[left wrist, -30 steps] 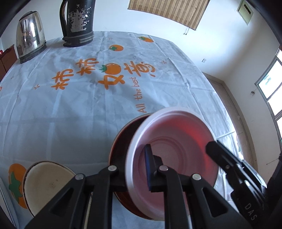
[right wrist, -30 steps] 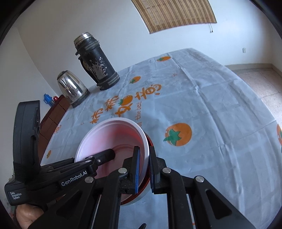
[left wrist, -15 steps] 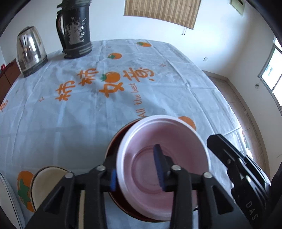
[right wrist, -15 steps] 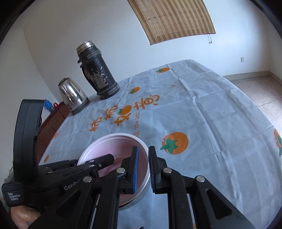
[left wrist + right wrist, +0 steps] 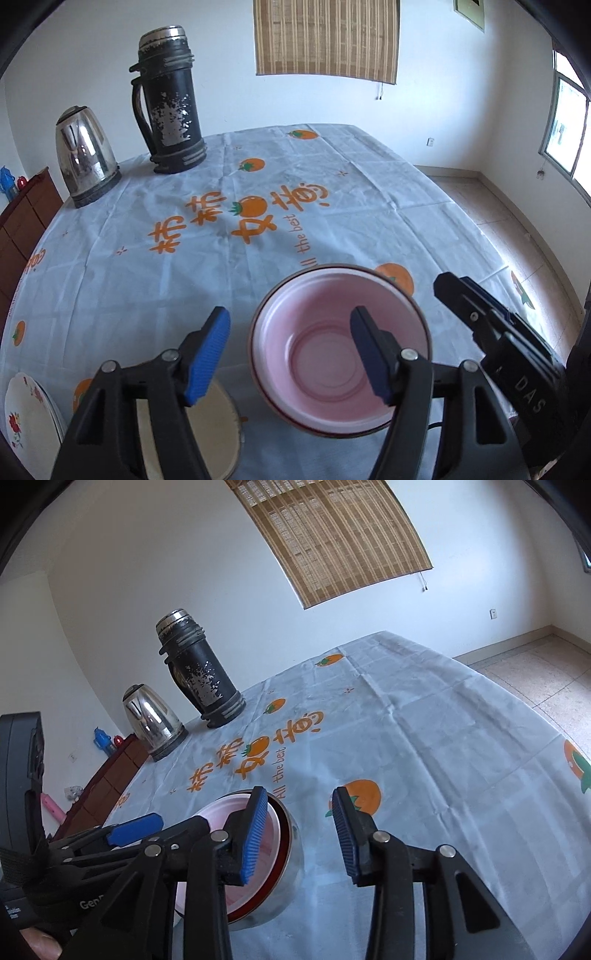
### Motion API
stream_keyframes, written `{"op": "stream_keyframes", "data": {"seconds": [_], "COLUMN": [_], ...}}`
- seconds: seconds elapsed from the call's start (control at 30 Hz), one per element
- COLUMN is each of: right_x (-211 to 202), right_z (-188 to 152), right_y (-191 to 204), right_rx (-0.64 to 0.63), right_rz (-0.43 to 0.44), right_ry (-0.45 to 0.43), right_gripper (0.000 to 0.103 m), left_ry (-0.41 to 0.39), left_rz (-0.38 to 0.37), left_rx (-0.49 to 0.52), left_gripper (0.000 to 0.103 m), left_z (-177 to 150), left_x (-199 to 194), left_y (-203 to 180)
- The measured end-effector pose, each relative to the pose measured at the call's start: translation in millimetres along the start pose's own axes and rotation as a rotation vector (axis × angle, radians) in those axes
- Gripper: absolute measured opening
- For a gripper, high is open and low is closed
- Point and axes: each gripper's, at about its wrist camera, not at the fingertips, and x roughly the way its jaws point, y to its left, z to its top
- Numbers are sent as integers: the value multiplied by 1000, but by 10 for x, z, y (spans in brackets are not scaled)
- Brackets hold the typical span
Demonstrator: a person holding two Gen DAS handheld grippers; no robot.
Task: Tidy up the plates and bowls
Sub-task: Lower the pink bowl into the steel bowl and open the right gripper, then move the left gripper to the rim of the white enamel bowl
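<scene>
A pink-lined white bowl (image 5: 332,365) sits nested in a dark red bowl (image 5: 402,291) with a metal outside (image 5: 291,867) on the tablecloth. My left gripper (image 5: 288,354) hangs just above it with jaws opening. Its right finger is over the bowl's inside and its left finger is outside the rim, neither pad pressing. My right gripper (image 5: 299,834) straddles the opposite rim of the pink bowl (image 5: 221,808), jaws also opening, pads clear of it. In the left wrist view the right gripper (image 5: 480,321) shows at the right.
A cream dish (image 5: 214,435) and a flowered white plate (image 5: 22,417) lie near the front left edge. A black thermos (image 5: 170,103) and a steel kettle (image 5: 85,155) stand at the far left. A wooden cabinet (image 5: 22,221) is beyond the table's left side.
Both grippers have let go of the pink bowl, which tilted down and settled level inside the red bowl. Both sets of jaws have spread, and the left gripper has pulled up and back.
</scene>
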Motion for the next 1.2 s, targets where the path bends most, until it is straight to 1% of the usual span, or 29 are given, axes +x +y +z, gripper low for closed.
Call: {"op": "stream_keyframes", "data": {"seconds": [0.17, 0.3, 0.5, 0.57, 0.67, 0.83, 0.9, 1.07, 1.2], "right_x": [-45, -180, -321, -367, -437, -484, -519, -508, -492], "right_z": [-90, -212, -396, -461, -572, -762, -836, -1011, -1130], "right_y": [27, 96, 175, 222, 307, 475, 529, 597, 691], "right_rx": [8, 15, 63, 68, 62, 77, 85, 110, 85], "right_rz": [-27, -59, -66, -70, -79, -61, -50, -28, -30], "right_ry": [-6, -35, -30, -33, -45, -13, -9, 23, 31], "right_gripper": [39, 39, 40, 40, 40, 40, 40, 40, 40], "left_ry": [-16, -36, -46, -58, -51, -48, -43, -36, -50], "left_rz": [23, 69, 67, 82, 78, 75, 81, 136, 159], "left_rx": [-29, -29, -43, -38, -45, -48, -69, -132, -135], "left_gripper": [69, 69, 69, 69, 69, 69, 72, 72, 72], "left_z": [-136, -265, -456, -544, -657, -831, -911, -1070, -1139], "left_x": [-73, -150, -301, -358, -403, -494, -530, -569, -618], "left_y": [157, 266, 419, 463, 535, 710, 844, 1173, 1234]}}
